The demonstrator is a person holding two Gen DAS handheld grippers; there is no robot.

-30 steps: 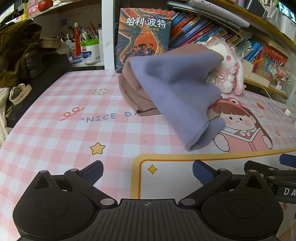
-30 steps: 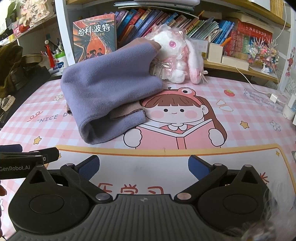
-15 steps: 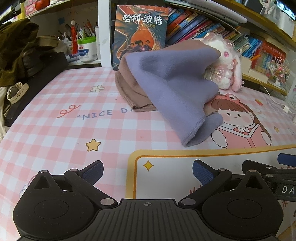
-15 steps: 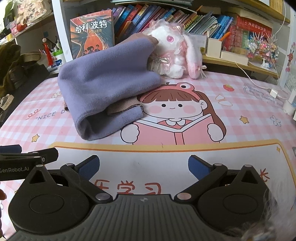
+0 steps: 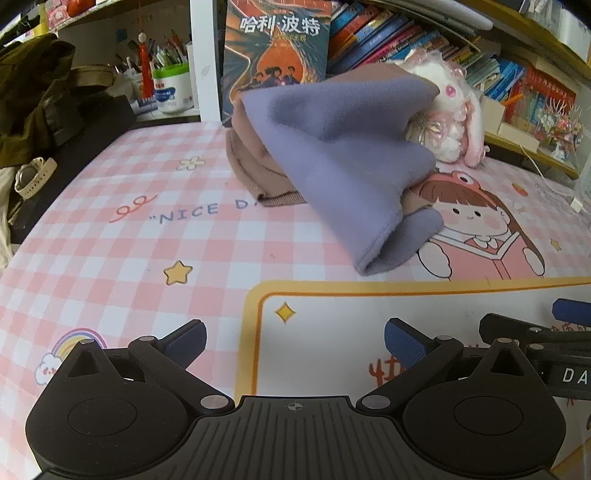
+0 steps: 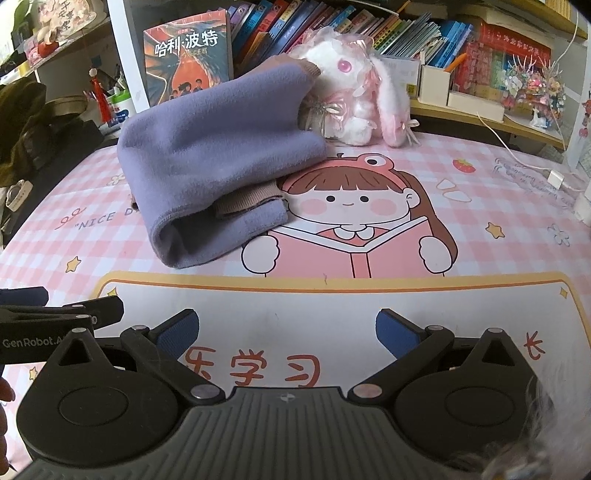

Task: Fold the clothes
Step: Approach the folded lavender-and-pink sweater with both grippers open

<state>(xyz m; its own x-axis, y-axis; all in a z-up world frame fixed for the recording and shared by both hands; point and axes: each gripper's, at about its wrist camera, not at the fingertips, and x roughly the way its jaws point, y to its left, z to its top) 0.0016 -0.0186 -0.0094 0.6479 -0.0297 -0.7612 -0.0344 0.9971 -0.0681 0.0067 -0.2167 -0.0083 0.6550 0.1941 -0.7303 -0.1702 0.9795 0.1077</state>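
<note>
The purple garment (image 6: 218,158) covers most of the brown garment (image 5: 255,166) beneath it, leaving only edges showing. It also hides the lower part of the book (image 5: 277,48) and one side of the plush rabbit (image 6: 354,92). The shelf books' (image 6: 332,26) spine titles are too small to read.

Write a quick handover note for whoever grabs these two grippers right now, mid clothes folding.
Left gripper: open, empty, hovering over the desk mat.
Right gripper: open, empty, hovering beside the left one.
Clothes: purple garment is draped over a brown garment in a loose heap at the back of the mat, its top leaning on the plush bunny.
Done: nothing is neatly folded.
Left: pull the heap clear of the bunny, separate the pieces, spread and fold each.
</note>
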